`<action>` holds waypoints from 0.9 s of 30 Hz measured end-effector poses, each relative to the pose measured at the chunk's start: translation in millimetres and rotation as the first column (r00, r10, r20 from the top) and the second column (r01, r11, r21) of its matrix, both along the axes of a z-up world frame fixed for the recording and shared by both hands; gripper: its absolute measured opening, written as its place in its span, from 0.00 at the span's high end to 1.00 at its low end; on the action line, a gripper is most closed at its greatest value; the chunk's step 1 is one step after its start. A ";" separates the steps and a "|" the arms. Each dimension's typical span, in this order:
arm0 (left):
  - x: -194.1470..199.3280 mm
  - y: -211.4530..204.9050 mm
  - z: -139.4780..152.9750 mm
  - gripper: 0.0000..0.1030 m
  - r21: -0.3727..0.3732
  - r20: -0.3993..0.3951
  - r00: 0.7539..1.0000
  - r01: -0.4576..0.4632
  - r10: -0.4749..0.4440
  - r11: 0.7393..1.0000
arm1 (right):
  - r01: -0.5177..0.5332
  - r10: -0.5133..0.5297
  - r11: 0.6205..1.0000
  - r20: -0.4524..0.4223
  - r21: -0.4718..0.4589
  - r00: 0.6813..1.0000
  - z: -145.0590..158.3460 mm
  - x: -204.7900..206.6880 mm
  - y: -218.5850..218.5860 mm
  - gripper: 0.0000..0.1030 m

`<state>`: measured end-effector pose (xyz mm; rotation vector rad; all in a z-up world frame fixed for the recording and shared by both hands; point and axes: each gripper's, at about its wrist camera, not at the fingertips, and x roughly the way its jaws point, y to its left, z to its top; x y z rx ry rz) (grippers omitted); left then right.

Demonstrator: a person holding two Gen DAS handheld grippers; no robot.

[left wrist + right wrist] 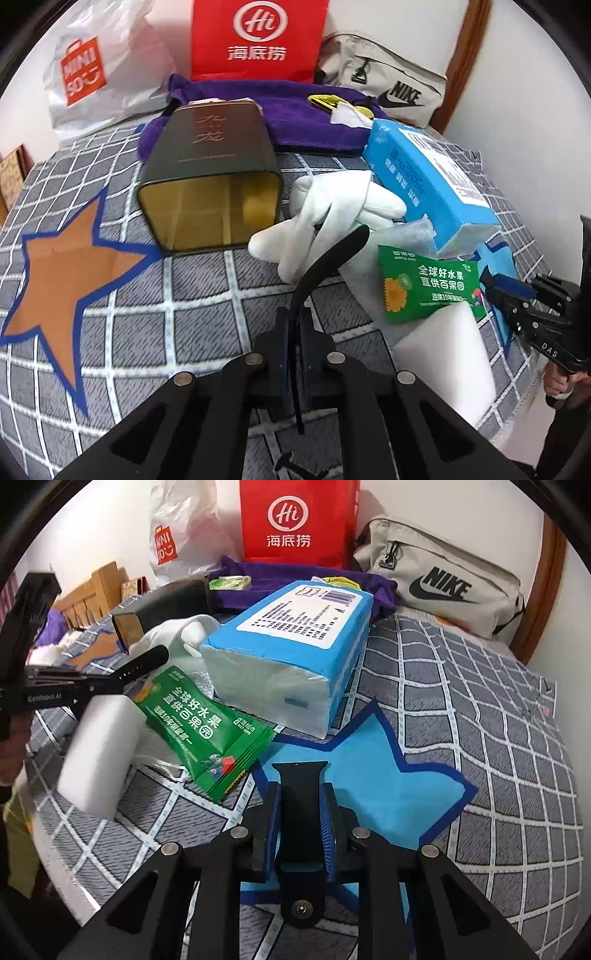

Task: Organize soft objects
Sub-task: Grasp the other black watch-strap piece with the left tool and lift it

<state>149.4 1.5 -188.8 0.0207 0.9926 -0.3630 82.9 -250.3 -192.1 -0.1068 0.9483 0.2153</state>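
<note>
The left tool (295, 343) is pinched shut on a thin black strap (325, 266) that curves up and away from its jaws toward the white gloves (332, 218). The right tool (301, 812) is narrowed onto a second, wider black strap piece (301, 797), its blue pads (328, 823) pressing on both sides of the band. Both point steeply down at a bed (184, 295) covered by a grey sheet with a white grid and large star patches, one orange (62, 277) and one light blue (388, 786).

The soft things lie heaped in the middle of the bed: the gloves, a blue pack of tissues (291, 646) lying tilted, a green wet-wipe packet (207, 734) partly under its near end, and a white foam block (99, 753) beside the packet. A dark square tin (210, 173) lies on its side just beside the gloves, its gold-lined mouth open toward the camera. Behind it a purple towel (295, 122) is spread.

Along the wall at the back stand a white shopping bag (96, 74), a red paper bag (258, 40) and a beige waist bag (443, 583), the last against a wooden frame. The sheet over the orange star to the left of the tin is bare, as is the gridded stretch to the right of the blue star. In the right view the bed's near left edge runs just beyond the foam block.
</note>
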 end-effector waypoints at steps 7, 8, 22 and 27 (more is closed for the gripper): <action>-15.0 16.9 15.3 0.95 -0.052 0.001 0.999 -0.046 0.046 0.998 | 0.019 -0.019 1.000 0.013 0.016 1.000 14.7 -7.7 -4.4 0.80; -17.0 18.2 18.4 0.95 -0.055 0.007 0.999 -0.047 0.048 0.997 | 0.023 -0.024 1.000 0.019 0.020 1.000 18.8 -9.0 -5.0 0.80; -19.6 22.0 29.3 0.94 -0.026 0.020 0.996 -0.082 0.083 0.996 | 0.017 -0.018 0.999 0.045 0.038 0.999 45.9 -10.6 -0.3 0.80; -16.3 13.6 18.3 0.60 0.010 0.019 0.998 -0.065 0.065 0.998 | 0.025 -0.025 0.999 0.021 0.036 0.999 40.1 -11.0 -2.8 0.80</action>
